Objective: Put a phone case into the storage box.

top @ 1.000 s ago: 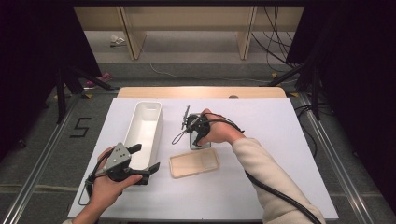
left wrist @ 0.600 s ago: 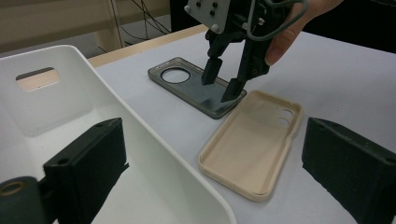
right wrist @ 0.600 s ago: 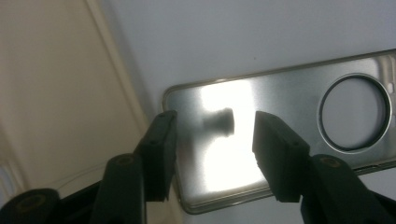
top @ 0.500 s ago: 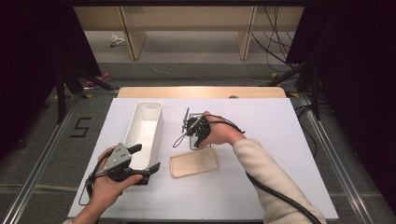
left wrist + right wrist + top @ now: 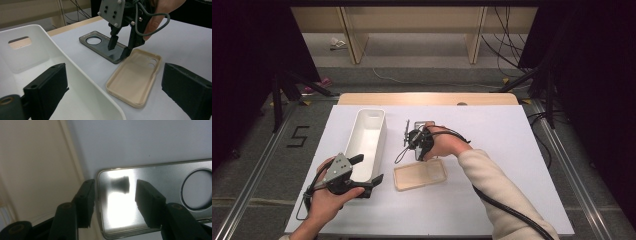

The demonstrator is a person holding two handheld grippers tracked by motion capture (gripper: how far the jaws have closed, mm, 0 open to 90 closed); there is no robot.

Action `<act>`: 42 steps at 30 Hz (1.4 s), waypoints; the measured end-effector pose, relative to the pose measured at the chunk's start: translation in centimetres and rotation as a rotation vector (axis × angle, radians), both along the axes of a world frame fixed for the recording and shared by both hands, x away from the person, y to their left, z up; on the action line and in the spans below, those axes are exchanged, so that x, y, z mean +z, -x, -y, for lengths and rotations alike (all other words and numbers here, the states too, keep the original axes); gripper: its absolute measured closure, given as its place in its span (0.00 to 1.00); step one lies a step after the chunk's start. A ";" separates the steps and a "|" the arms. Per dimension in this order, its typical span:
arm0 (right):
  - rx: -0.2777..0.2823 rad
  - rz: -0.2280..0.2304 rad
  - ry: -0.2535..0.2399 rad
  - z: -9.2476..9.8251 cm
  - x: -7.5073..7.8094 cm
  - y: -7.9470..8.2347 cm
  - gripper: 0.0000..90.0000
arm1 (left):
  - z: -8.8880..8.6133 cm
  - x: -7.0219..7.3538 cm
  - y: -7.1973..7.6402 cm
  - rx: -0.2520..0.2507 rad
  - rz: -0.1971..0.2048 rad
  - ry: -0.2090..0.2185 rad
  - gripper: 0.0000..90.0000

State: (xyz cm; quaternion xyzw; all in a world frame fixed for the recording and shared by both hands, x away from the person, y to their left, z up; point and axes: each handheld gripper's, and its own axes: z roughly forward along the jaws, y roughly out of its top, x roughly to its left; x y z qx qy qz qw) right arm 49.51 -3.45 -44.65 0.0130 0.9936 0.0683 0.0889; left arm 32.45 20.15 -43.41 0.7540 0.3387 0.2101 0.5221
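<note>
The dark phone case (image 5: 105, 47) lies flat on the white table (image 5: 512, 145), just beyond the beige phone case (image 5: 420, 174) and right of the white bin (image 5: 368, 142). The right gripper (image 5: 120, 51) points down over its near end, jaws spread, one on the rim's outer side and one above its inner face. The left gripper (image 5: 371, 176) hovers near the bin's near end, jaws wide apart and empty.

High view looks down, gripper views close, sharing grey case (image 5: 106, 46)

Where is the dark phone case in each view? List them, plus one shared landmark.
High view: dark phone case mid-table, behind the right gripper.
Left gripper view: upper centre, beside the beige case.
Right gripper view: right half, between the jaws.
Shared landmark: its round camera cutout.
</note>
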 end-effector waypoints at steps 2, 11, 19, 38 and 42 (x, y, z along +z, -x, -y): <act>0.007 -0.005 0.014 -0.1 0.0 0.0 0.56 | 0.0 0.0 0.0 -0.001 -0.001 -0.001 0.07; 0.031 0.003 0.026 -0.4 -0.1 0.0 0.57 | 0.0 0.0 0.0 -0.002 0.000 -0.001 0.07; 0.044 0.005 0.060 -0.6 -0.3 -0.1 0.59 | 0.0 0.0 0.0 -0.002 0.001 0.001 0.07; 0.024 -0.028 0.087 -0.6 -1.0 -0.3 0.65 | 0.0 0.0 0.0 -0.004 0.001 0.001 0.07; 0.021 -0.033 0.102 -0.3 -0.9 -0.4 0.66 | -0.1 0.0 0.0 -0.004 -0.001 0.000 0.07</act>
